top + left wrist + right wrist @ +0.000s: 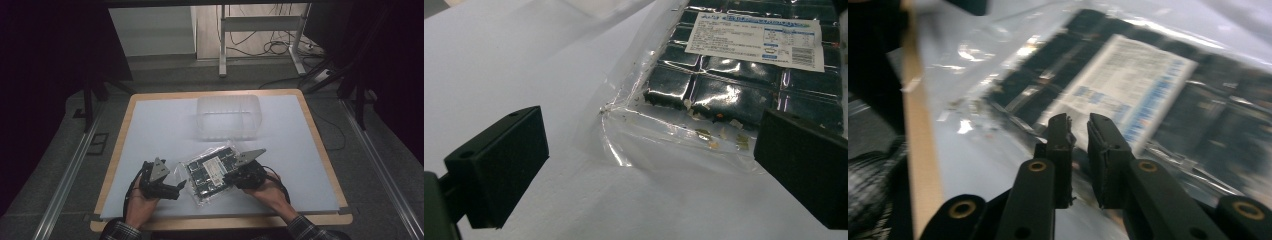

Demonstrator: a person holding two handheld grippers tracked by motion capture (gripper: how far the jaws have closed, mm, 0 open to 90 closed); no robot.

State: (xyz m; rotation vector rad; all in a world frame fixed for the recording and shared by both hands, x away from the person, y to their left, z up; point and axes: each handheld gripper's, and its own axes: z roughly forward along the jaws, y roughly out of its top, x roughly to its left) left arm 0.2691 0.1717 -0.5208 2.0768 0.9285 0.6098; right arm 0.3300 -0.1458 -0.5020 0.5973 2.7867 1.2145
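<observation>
A clear plastic bag (209, 172) of dark square blocks with a white printed label (216, 170) lies flat on the white table mat, near the front. My left gripper (179, 189) sits just left of the bag; in the left gripper view it (651, 165) stands wide open, its jaws either side of the bag's (724, 85) crinkled sealed edge without touching it. My right gripper (231, 178) is at the bag's right side. In the right gripper view it (1079, 127) hovers over the label (1128, 95) with a narrow gap between the jaws and nothing pinched there.
An empty clear plastic tub (229, 117) stands at the back middle of the mat (150, 130). The table's wooden front edge (918, 140) runs close to my right gripper. A hand and checked sleeve hold each gripper from the bottom.
</observation>
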